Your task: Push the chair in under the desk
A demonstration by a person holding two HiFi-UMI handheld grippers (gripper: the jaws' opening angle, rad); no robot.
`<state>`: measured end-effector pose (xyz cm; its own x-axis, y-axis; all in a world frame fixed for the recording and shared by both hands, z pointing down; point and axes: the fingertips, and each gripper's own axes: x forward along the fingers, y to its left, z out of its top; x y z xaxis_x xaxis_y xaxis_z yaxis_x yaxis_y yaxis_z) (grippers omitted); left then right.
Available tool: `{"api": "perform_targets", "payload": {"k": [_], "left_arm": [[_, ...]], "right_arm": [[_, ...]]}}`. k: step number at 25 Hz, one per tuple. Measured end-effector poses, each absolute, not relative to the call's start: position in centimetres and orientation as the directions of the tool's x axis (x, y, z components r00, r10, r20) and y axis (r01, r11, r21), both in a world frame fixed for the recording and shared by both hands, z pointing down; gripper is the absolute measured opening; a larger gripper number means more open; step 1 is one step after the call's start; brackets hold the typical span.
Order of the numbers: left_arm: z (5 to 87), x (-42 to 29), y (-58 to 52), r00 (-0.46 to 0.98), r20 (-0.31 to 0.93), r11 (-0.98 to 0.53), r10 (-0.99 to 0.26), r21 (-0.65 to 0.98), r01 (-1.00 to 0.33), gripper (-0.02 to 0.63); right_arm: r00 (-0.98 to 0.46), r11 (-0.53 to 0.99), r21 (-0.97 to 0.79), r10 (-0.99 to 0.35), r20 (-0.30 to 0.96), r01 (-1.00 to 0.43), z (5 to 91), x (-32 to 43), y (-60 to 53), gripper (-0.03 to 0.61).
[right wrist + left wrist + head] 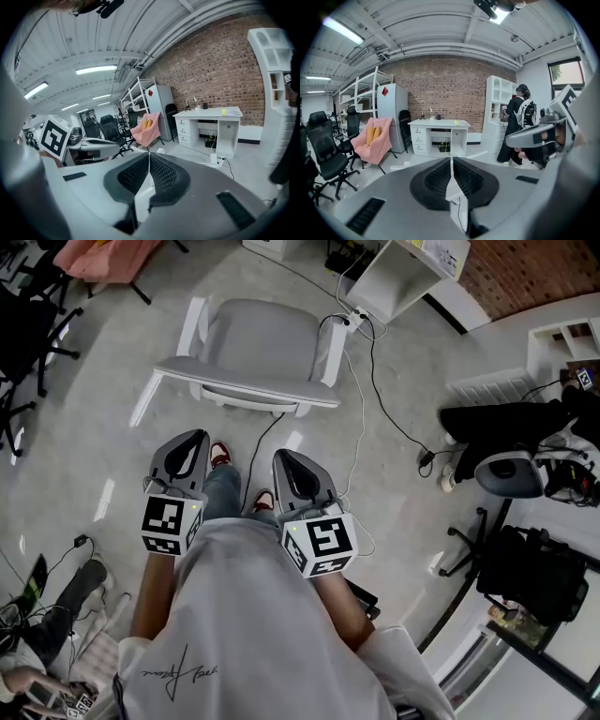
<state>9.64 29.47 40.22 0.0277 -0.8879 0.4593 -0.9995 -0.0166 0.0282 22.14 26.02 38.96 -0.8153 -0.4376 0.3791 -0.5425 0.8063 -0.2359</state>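
2 grippers are held out side by side – the left gripper (pixel 195 439) and the right gripper (pixel 284 457) – each with its jaws pressed together on nothing. Both point at the grey chair (pixel 258 352), which stands on the floor just ahead of them, untouched, near the white desk (pixel 412 273) but not under it. Beside the desk is a white shelf unit (pixel 498 96); what its compartments hold cannot be made out.
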Motion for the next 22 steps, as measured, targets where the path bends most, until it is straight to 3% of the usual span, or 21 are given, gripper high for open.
{"api": "perform_targets", "payload": {"k": [12, 22], "left_arm": [[41.9, 3.0, 26.9, 0.1, 0.498, -0.092, -0.861, 0.041, -0.995, 0.006], [42.6, -0.8, 25.7, 0.173, 0.526, -0.237, -0.833, -0.057, -0.97, 0.006]], "right_arm": [[-0.788, 0.805, -0.219, -0.417, 0.452, -0.551, 40.2, 14.5, 23.8, 0.026], [-0.74, 0.766, -0.193, -0.472, 0.479, -0.613, 41.1, 11.3, 22.4, 0.026]]}}
